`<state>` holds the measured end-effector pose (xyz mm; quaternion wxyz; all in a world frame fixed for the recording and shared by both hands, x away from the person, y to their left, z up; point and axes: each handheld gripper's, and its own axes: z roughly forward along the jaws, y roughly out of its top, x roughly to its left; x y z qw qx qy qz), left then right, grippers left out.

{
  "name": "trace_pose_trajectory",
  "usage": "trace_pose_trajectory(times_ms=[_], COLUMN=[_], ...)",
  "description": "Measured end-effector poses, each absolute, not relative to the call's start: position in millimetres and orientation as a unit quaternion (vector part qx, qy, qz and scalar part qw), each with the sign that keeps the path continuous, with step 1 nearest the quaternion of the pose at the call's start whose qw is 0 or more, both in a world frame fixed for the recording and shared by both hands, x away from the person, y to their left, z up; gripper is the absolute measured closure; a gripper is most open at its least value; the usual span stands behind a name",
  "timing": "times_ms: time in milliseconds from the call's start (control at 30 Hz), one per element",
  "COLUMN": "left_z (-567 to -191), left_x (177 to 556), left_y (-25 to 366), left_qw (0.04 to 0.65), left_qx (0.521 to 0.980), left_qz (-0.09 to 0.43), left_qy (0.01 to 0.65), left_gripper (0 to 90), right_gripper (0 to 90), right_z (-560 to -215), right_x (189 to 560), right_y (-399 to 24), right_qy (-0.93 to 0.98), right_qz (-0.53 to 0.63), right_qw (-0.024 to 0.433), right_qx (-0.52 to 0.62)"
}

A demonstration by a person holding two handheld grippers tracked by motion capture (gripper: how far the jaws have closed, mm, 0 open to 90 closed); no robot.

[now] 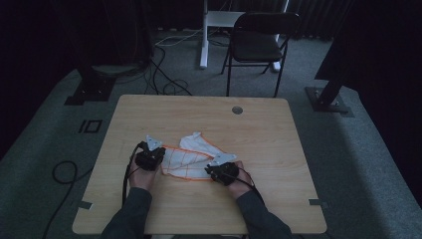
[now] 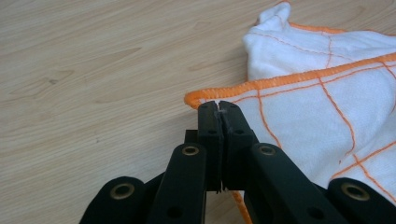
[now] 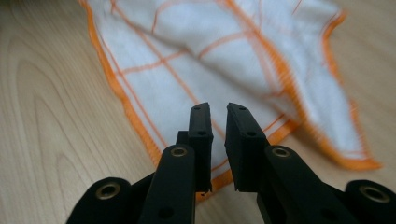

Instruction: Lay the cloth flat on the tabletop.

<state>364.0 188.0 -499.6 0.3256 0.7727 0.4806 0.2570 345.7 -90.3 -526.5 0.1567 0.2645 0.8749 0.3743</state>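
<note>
The left hand-held gripper (image 2: 219,106) is clamped on the orange-hemmed corner of the white cloth (image 1: 191,157), at the cloth's 9 o'clock edge. The cloth lies rumpled on the desk (image 1: 259,134) toward 6 o'clock. At the cloth's 4 o'clock, the right hand-held gripper (image 3: 217,114) hovers with a narrow gap between its jaws, gripping nothing.

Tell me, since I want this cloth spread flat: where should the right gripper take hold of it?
Probably at the orange-hemmed edge of the cloth nearest the right gripper, coming in low from the table side. That hem lies flat just beneath its slightly parted jaws. The left gripper is shut on the opposite corner.
</note>
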Motion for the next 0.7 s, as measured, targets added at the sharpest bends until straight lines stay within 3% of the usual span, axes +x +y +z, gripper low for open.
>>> trace_pose_trajectory(times_ms=[600, 700], left_z=[-521.3, -521.4], left_x=[330.2, 328.4], left_y=[237.0, 236.7], left_qw=[0.295, 0.292], left_qx=[0.744, 0.747], left_qz=[0.262, 0.263], left_qy=[0.539, 0.537], left_gripper=[88.8, 82.9], right_gripper=[84.6, 84.6], right_z=[-538.8, -538.6], right_x=[344.9, 345.0], right_y=[-92.9, -92.6], right_qy=[0.884, 0.884], right_qz=[0.360, 0.359], right_qw=[0.137, 0.136], right_qx=[0.266, 0.266])
